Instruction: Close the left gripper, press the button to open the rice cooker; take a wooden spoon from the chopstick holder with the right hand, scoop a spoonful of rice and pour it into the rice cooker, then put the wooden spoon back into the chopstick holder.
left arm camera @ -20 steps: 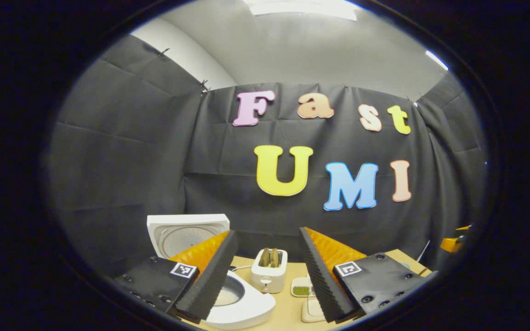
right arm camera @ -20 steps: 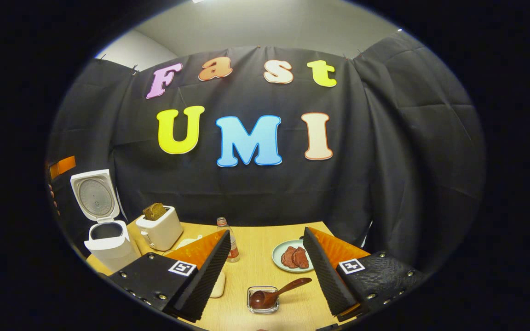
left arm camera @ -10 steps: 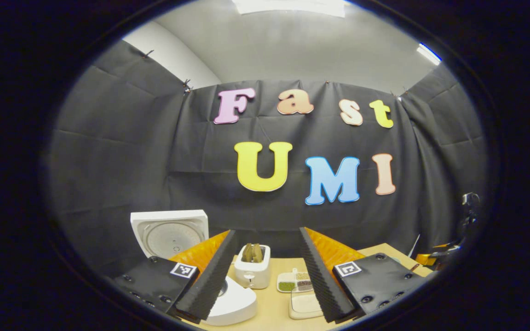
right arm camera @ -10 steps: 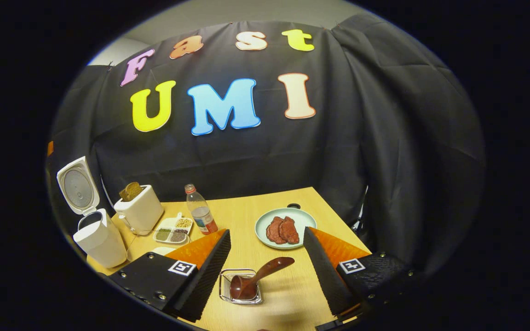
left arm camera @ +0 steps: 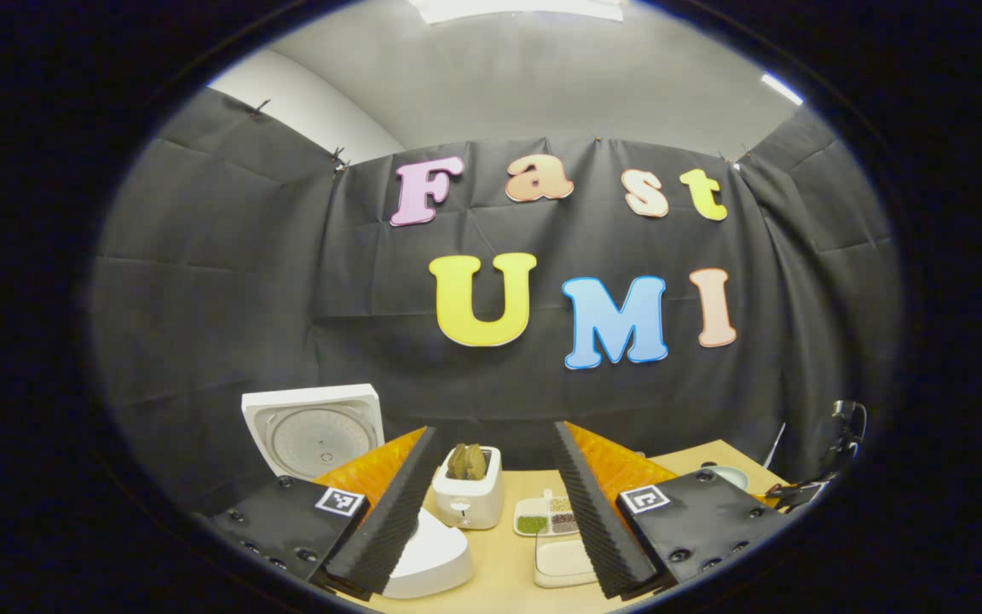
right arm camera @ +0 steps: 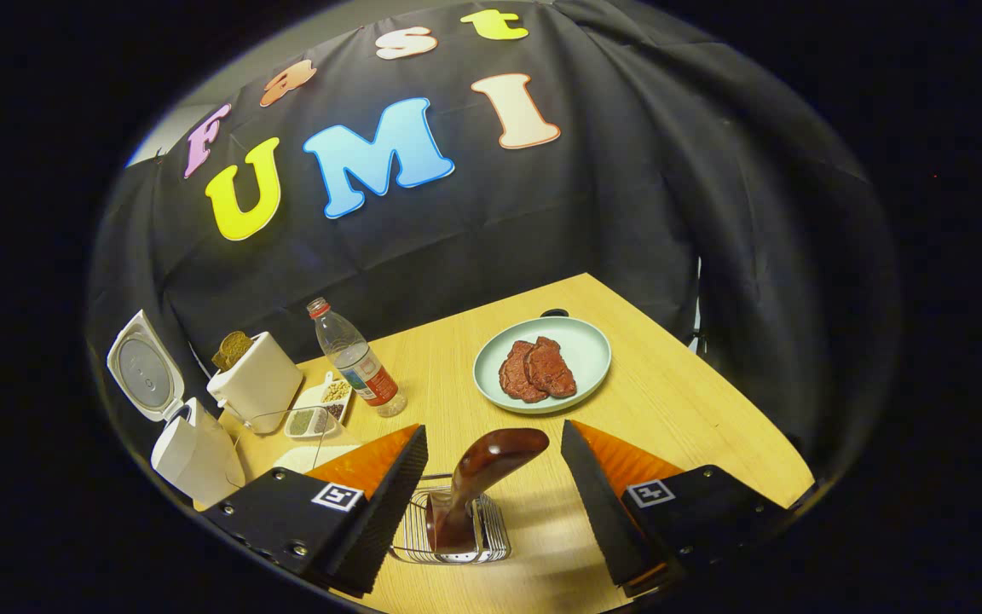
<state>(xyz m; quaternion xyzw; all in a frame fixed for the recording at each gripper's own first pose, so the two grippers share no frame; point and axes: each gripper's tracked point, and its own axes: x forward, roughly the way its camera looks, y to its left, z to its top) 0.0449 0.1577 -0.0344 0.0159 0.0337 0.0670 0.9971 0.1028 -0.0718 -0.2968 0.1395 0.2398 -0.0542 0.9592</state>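
White cooker (right arm camera: 193,443) lid up: button step done. Spoon (right arm camera: 474,486) untouched in wire holder (right arm camera: 457,537) on desk (right arm camera: 670,401). Right gripper (right arm camera: 491,495) jaws wide, flanking handle, empty. Left gripper (left arm camera: 491,503) jaws open, empty. Scoop, pour, return left.

One rice cooker (right arm camera: 193,443), lid raised, at the lower left of the right gripper view. One toaster (right arm camera: 257,384) just to its right, holding bread (right arm camera: 233,347) whose slice count cannot be told. One divided dish (right arm camera: 319,409) of grains with four compartments. One water bottle (right arm camera: 355,358) at left of centre. One plate (right arm camera: 580,337) at centre carrying two pieces of meat (right arm camera: 538,371). One wire chopstick holder (right arm camera: 491,533) at the bottom centre, containing one wooden spoon (right arm camera: 478,477). One flat pale container (left arm camera: 563,561) at the bottom of the left gripper view. One table (right arm camera: 696,409). Two grippers, one per view, each with two fingers.
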